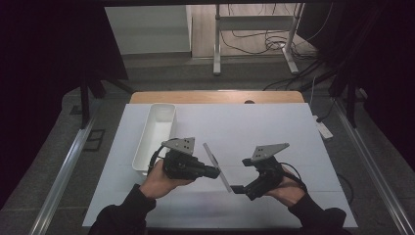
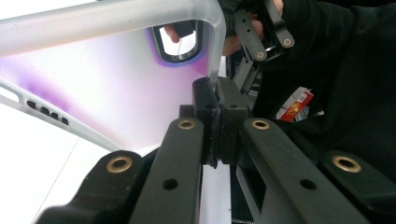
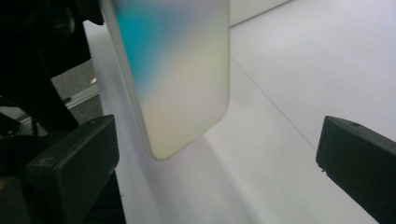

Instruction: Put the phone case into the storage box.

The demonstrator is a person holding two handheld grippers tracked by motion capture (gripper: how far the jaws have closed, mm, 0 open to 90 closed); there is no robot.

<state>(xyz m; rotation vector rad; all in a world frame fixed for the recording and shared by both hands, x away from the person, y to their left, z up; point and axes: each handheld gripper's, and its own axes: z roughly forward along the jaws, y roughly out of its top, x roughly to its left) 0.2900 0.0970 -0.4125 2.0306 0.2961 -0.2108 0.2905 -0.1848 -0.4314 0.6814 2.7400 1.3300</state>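
A frosted, translucent phone case with an iridescent tint is held up on edge over the white table. My left gripper is shut on it. In the left gripper view the two jaws pinch the case's rim near the camera cutout, with my left gripper closed tight. My right gripper stands open just right of the case's near end. In the right gripper view the case's lower corner hangs between the wide-apart pads of my right gripper, touching neither.
A long white tray lies at the left of the table, just beyond my left hand. The table's wooden far edge shows behind the white mat. Metal rails run along both sides of the floor.
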